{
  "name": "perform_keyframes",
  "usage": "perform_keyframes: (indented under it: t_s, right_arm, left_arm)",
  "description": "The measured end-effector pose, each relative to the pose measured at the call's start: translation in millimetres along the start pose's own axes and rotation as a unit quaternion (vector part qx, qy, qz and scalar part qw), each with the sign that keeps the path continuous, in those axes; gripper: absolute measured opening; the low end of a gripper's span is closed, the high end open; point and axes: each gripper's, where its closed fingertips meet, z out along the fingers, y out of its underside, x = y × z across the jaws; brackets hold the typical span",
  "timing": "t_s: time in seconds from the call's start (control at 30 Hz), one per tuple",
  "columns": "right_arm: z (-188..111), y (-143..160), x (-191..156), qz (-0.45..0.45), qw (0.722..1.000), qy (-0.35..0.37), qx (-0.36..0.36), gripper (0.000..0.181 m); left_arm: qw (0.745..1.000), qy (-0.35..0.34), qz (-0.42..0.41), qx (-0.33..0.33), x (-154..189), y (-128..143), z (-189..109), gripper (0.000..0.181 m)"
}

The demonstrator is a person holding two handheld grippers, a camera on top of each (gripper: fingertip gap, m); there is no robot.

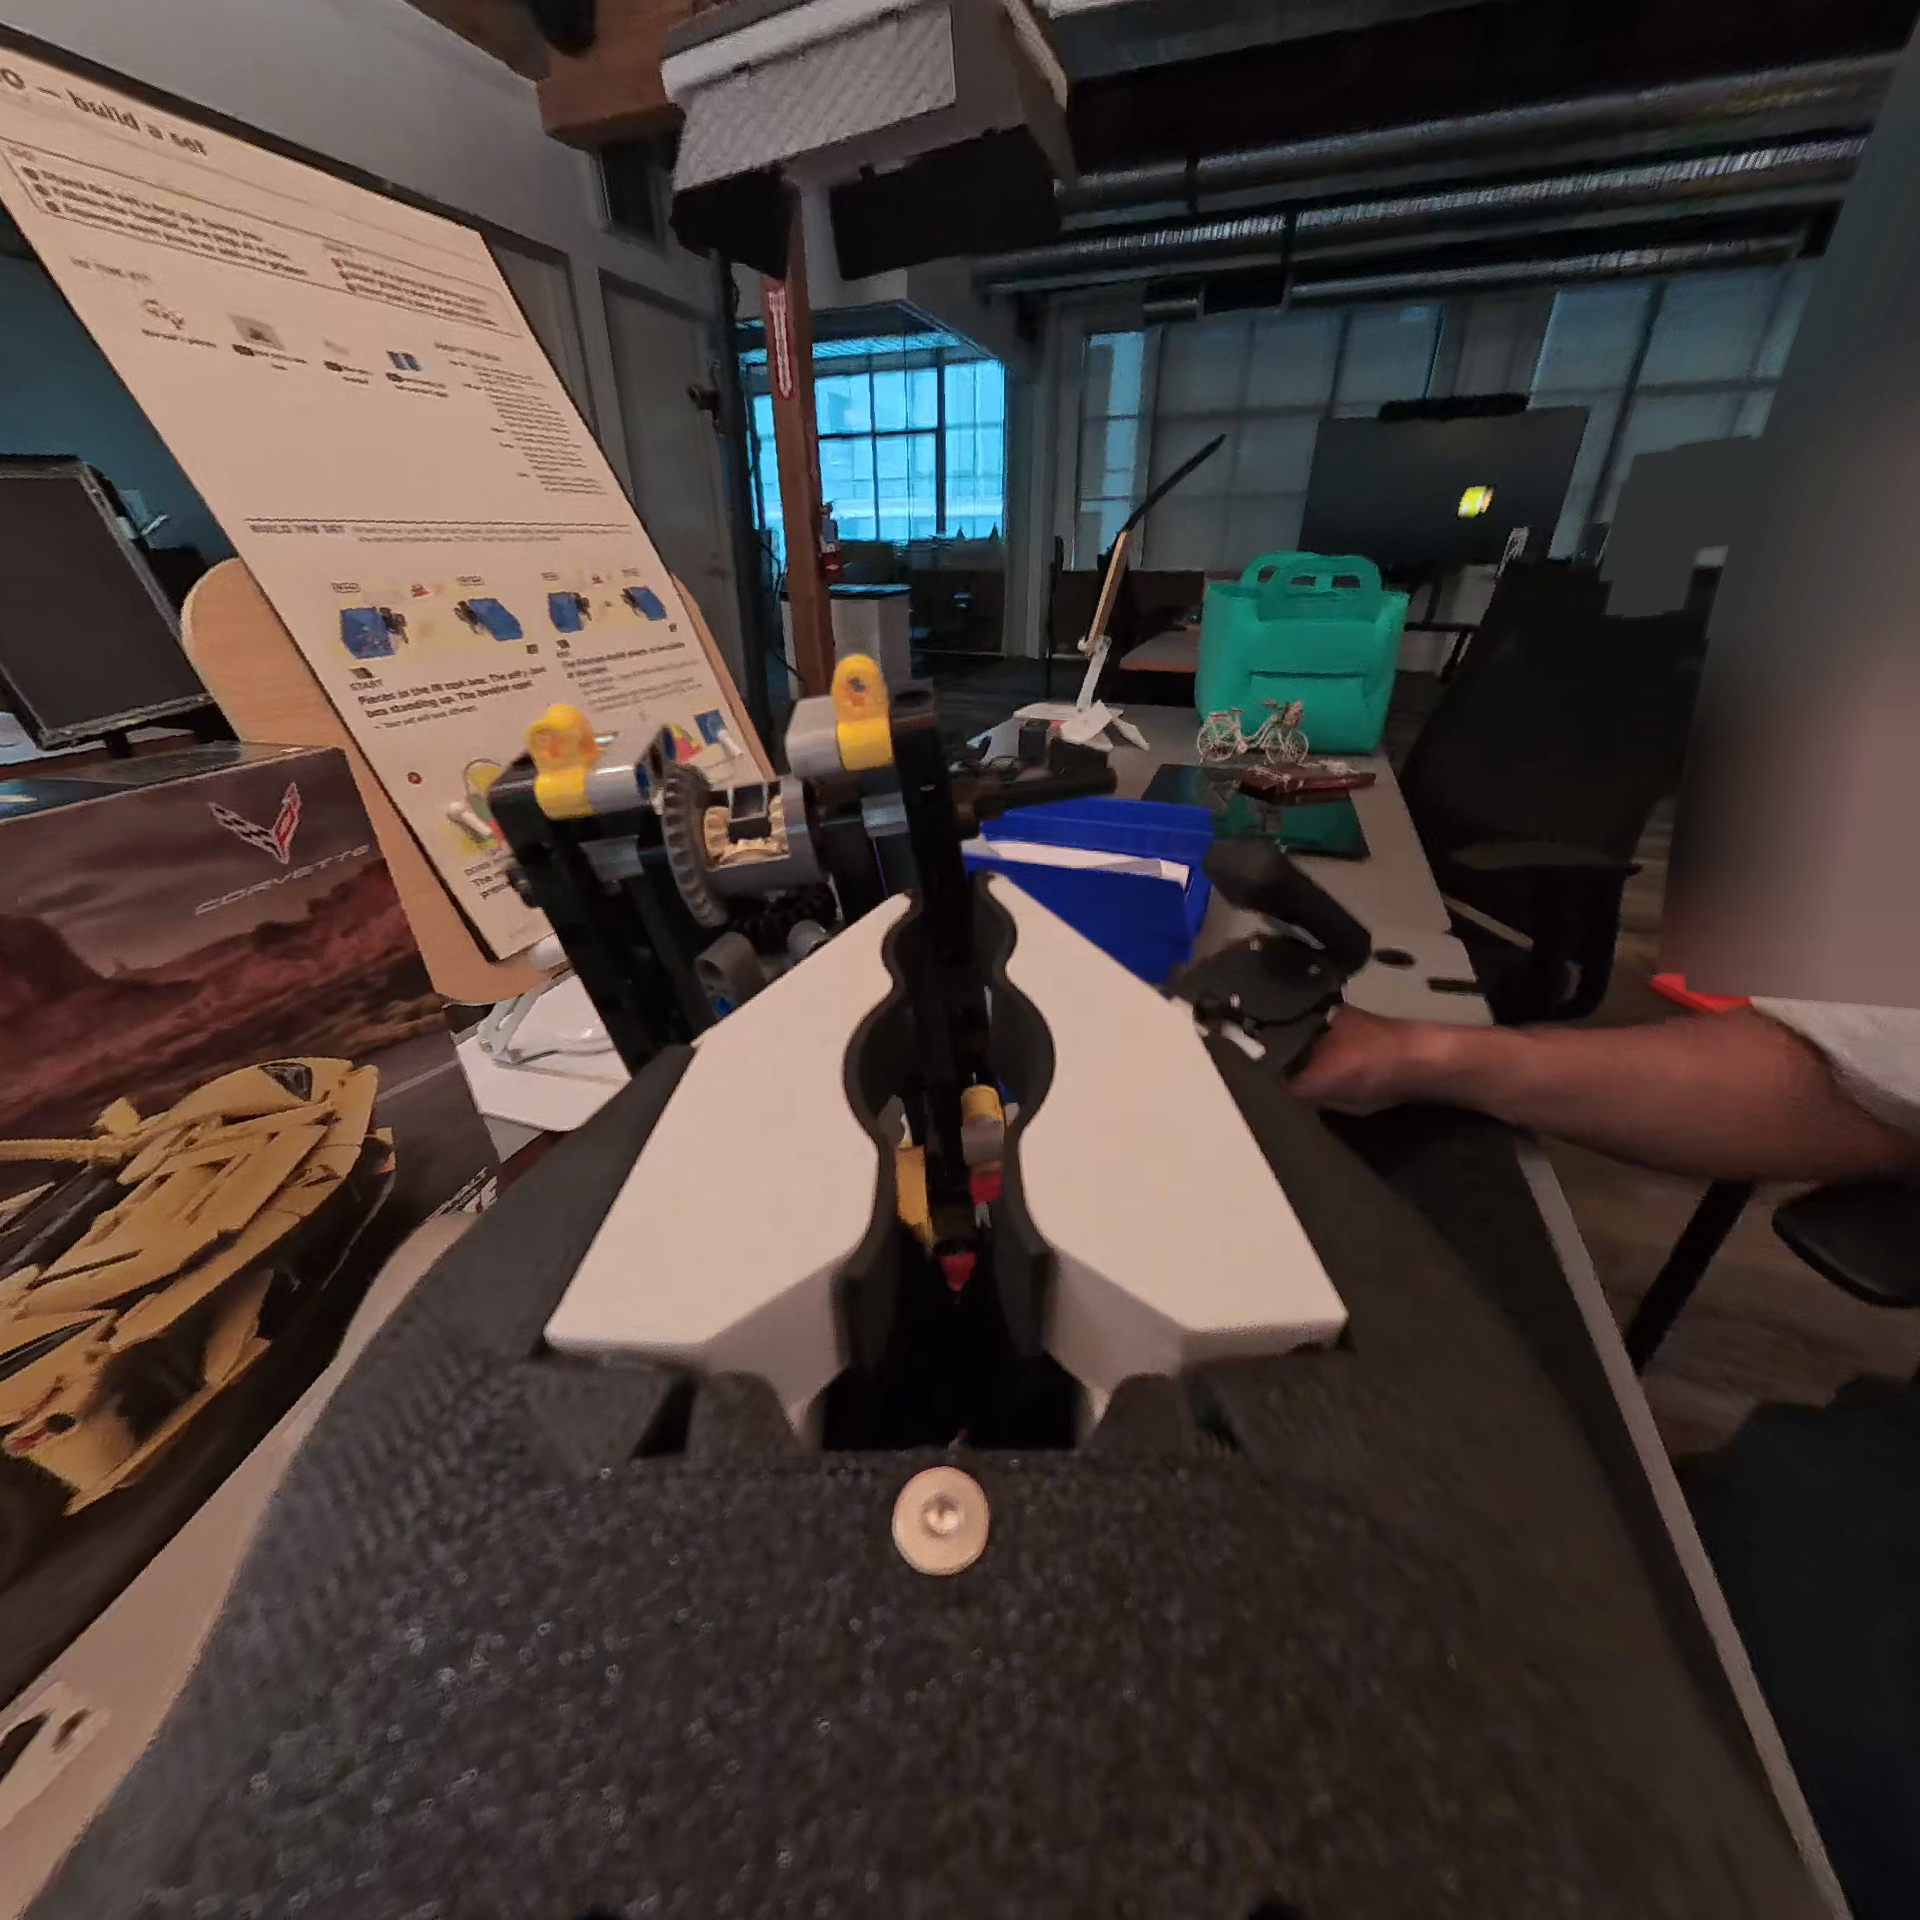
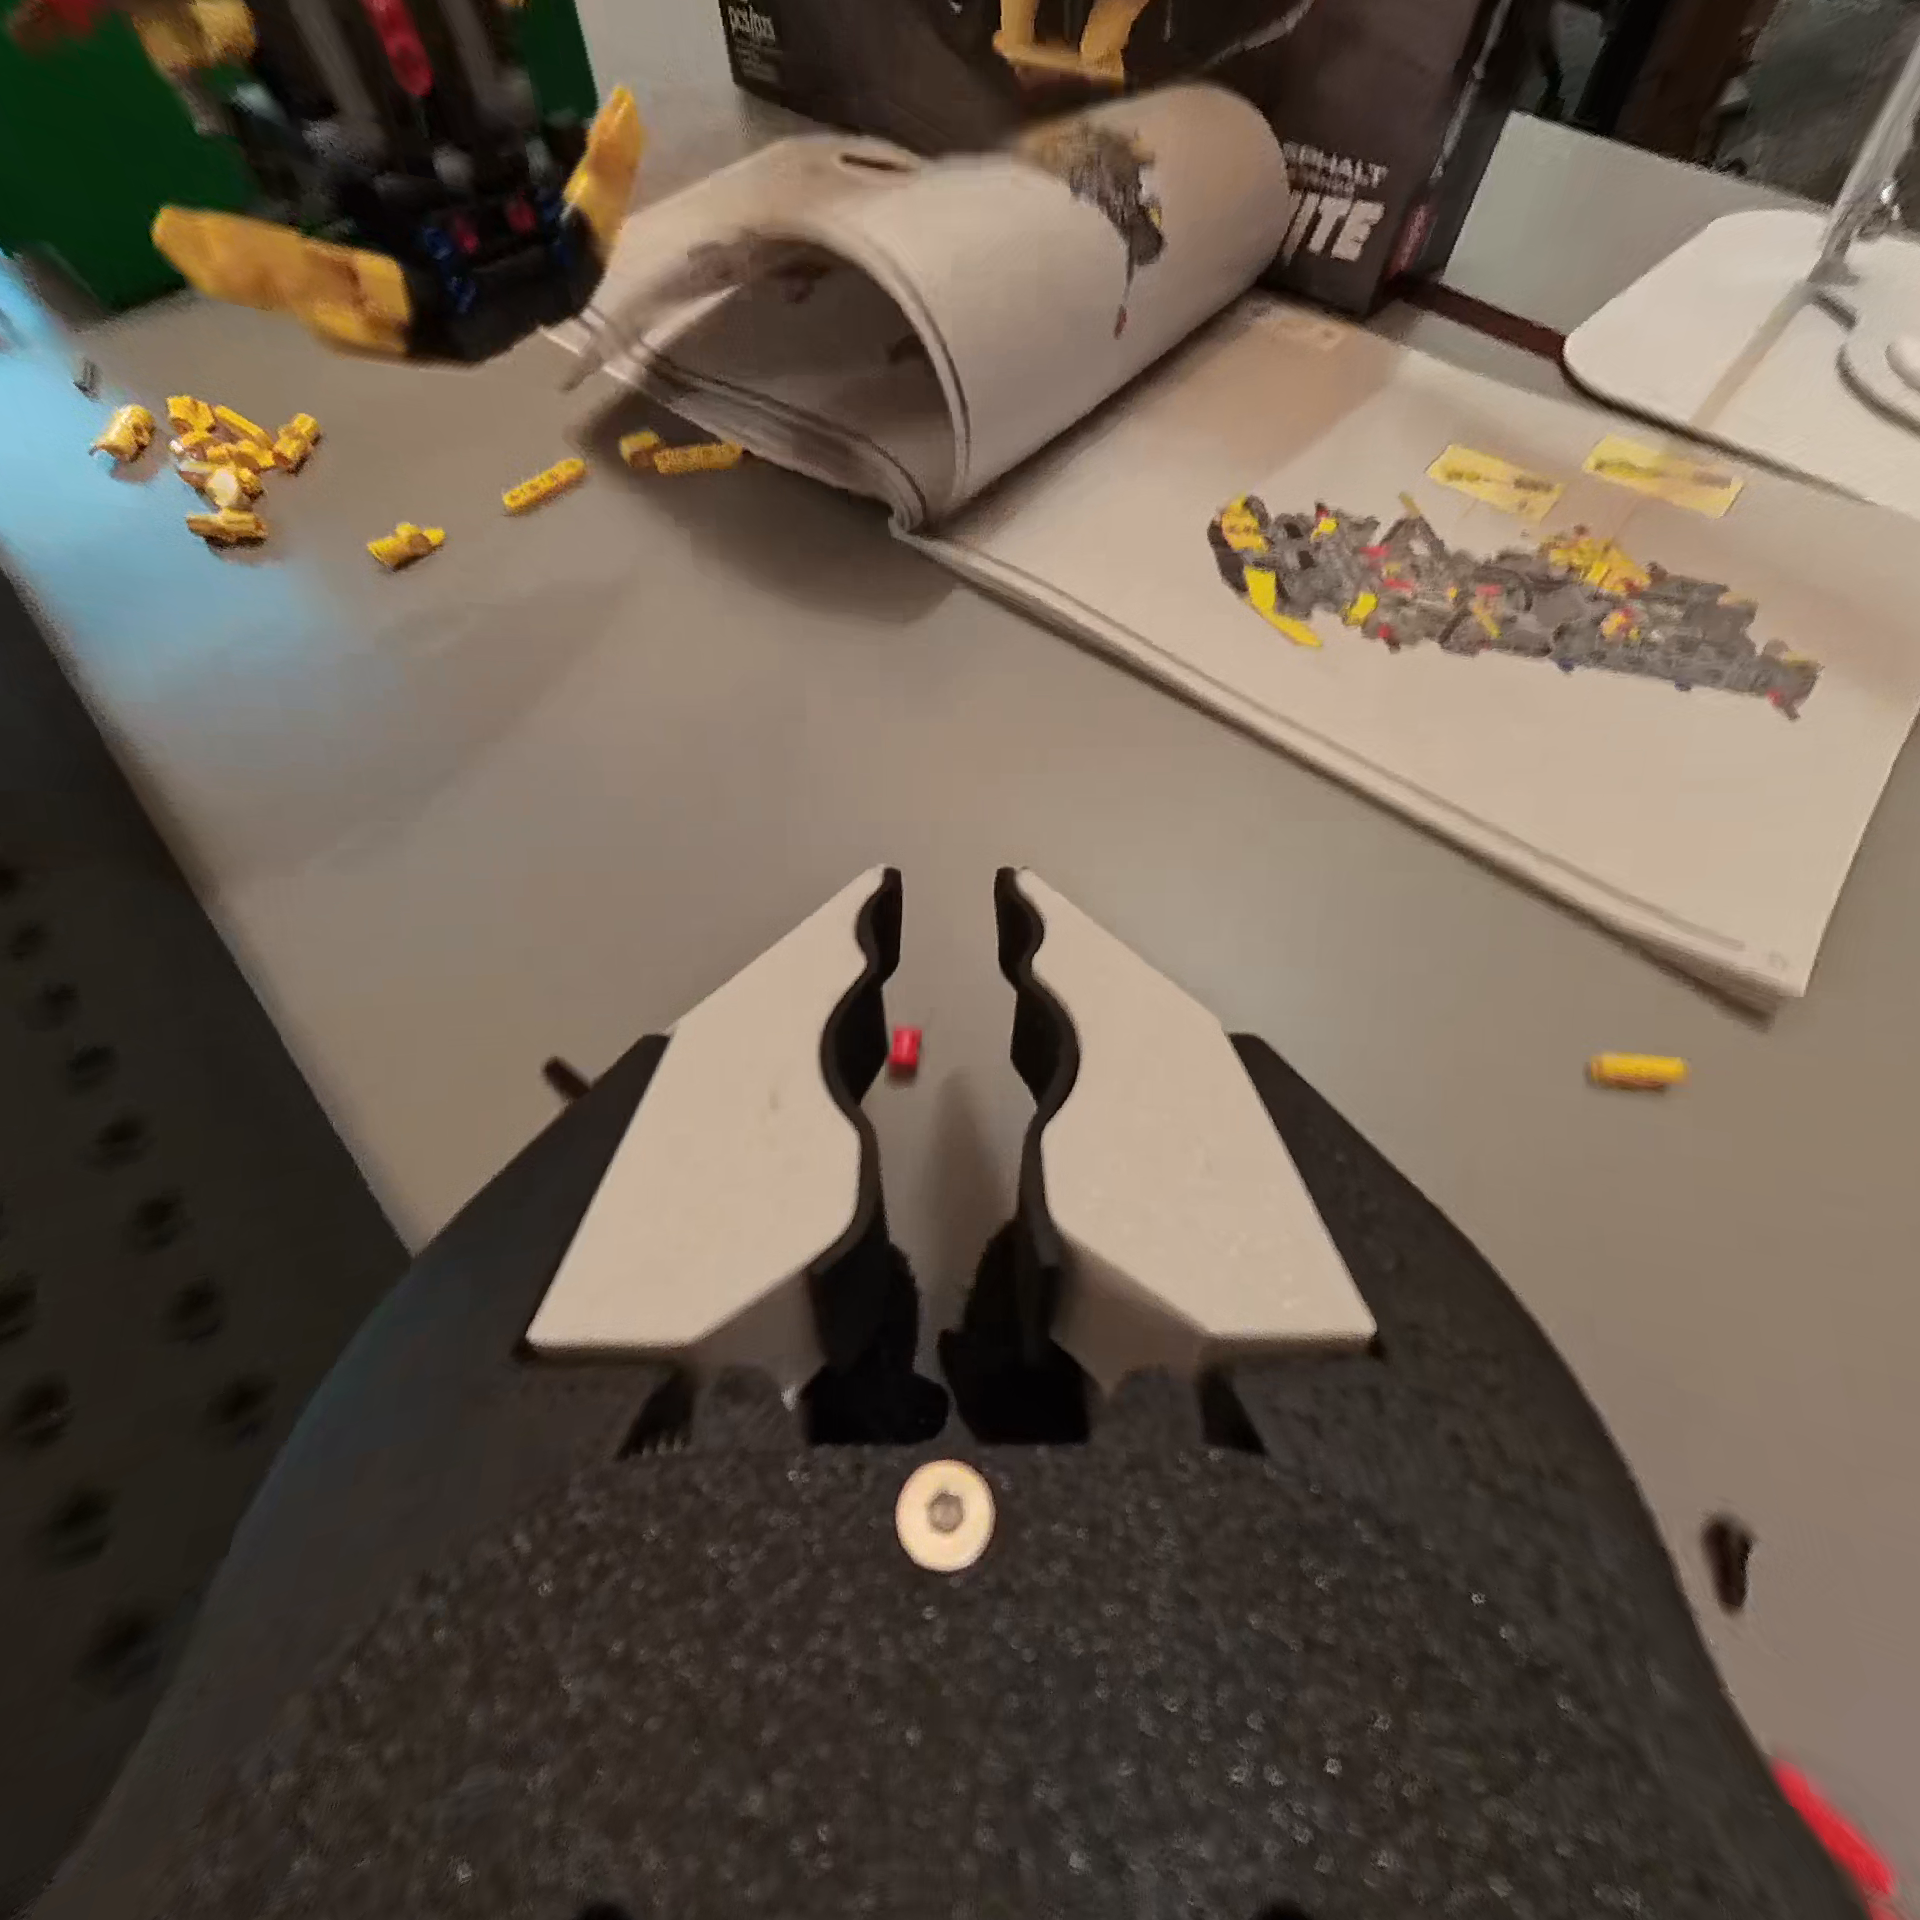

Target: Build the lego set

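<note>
Progress: I judge the build partly done. A black chassis section (image 1: 727, 862) with gears, grey connectors and yellow fittings is assembled, but the instruction booklet (image 2: 1455, 727) lies open at a page picturing a far longer, fuller model, and a scatter of loose yellow pieces (image 2: 223, 457) sits on the grey table (image 2: 675, 727) at ten o'clock in the right wrist view. Much remains.

Left tongs (image 1: 948, 904): pinching the chassis section by one black beam, the tips pressed against it. The section is lifted off the table in front of the set's box (image 1: 208, 987), which stands at nine o'clock.

Orientation: the gripped beam runs along my fingers, toward twelve o'clock. The section's long axis I cannot tell for certain; the yellow-capped ends appear spread from ten to twelve o'clock.

Right tongs (image 2: 948, 883): slightly spread, holding nothing, hovering over the table. A small red piece (image 2: 904, 1047) lies on the table between the fingers, against the left pad's edge. A single yellow pin (image 2: 1636, 1070) lies at three o'clock.
</note>
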Motion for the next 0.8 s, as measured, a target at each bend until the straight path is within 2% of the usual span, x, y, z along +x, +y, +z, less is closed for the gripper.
perform_keyframes:
  t_s: [0.1,0.17,0.23,0.33,0.4,0.47,0.6,0.8]
  right_arm:
    - [31.1,-43.2,2.8,-0.018,0.999,-0.028,0.006,0.020]
    - [72.0,-69.0,14.1,-0.044,0.998,-0.033,-0.002,0.022]
    - [122.0,-73.3,29.9,-0.071,0.995,-0.023,-0.063,0.021]
    - [173.6,-73.3,14.6,-0.076,0.987,-0.070,-0.122,0.013]
    - [188.3,-76.8,1.5,-0.099,0.985,-0.074,-0.118,0.005]
    - [197.1,-74.5,0.8,-0.139,0.983,-0.039,-0.112,0.000]
    - [198.9,-72.5,1.0,-0.193,0.975,0.002,-0.113,0.000]
    - [204.9,-66.3,-12.3,-0.104,0.984,-0.082,-0.122,0.000]
  left_arm:
    - [1.000,-0.009,0.028,-0.005,3.4,-1.6,-22.4,0.008]
    - [0.999,-0.004,0.033,0.016,7.1,-7.1,-34.6,0.007]
    - [0.999,0.005,0.026,0.045,7.0,-14.6,-41.3,0.008]
    - [0.997,0.011,0.020,0.069,1.7,-18.5,-45.5,0.008]
    - [0.998,0.005,0.011,0.064,-4.7,-14.1,-45.9,0.008]
    - [0.999,-0.009,0.007,0.048,-12.7,-6.9,-44.9,0.008]
    - [0.999,-0.019,0.001,0.030,-20.3,1.6,-42.4,0.007]
    - [1.000,-0.005,-0.014,0.016,-23.2,13.5,-32.6,0.008]
